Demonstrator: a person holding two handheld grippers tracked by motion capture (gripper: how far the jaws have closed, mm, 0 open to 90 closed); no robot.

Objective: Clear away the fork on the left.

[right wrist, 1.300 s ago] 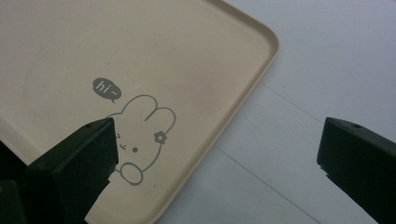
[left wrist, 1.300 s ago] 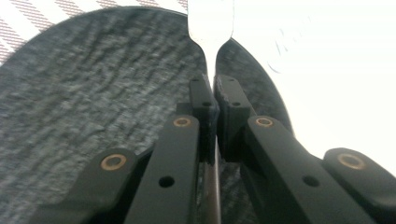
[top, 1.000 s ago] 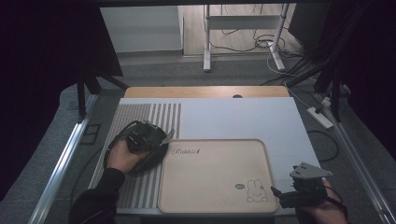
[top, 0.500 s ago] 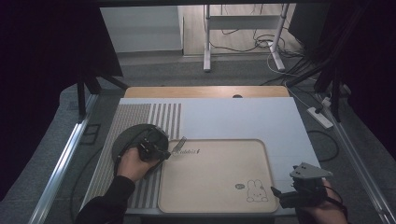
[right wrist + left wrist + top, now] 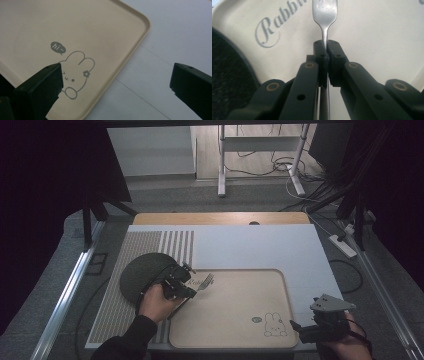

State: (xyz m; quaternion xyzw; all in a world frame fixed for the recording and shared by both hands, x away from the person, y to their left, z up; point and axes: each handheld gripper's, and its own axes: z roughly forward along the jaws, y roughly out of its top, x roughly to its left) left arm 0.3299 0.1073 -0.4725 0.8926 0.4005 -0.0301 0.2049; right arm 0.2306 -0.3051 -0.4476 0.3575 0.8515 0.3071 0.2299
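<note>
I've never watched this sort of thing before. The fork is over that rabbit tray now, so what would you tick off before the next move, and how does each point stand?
1. Fork pinched between the left gripper fingers: ok, they are shut on its neck.
2. Fork head over the tray, not the dark plate: ok, it hangs above the "Rabbit" lettering.
3. Bare tray floor ahead for setting the fork down: ok.
4. Fork sitting straight in the grip: ok, it runs in line with the fingers.
5. Right gripper out of the way: ok, open, holding nothing, at the tray's corner by the rabbit drawing.
6. Fork tines touching the tray: cannot tell.
</note>
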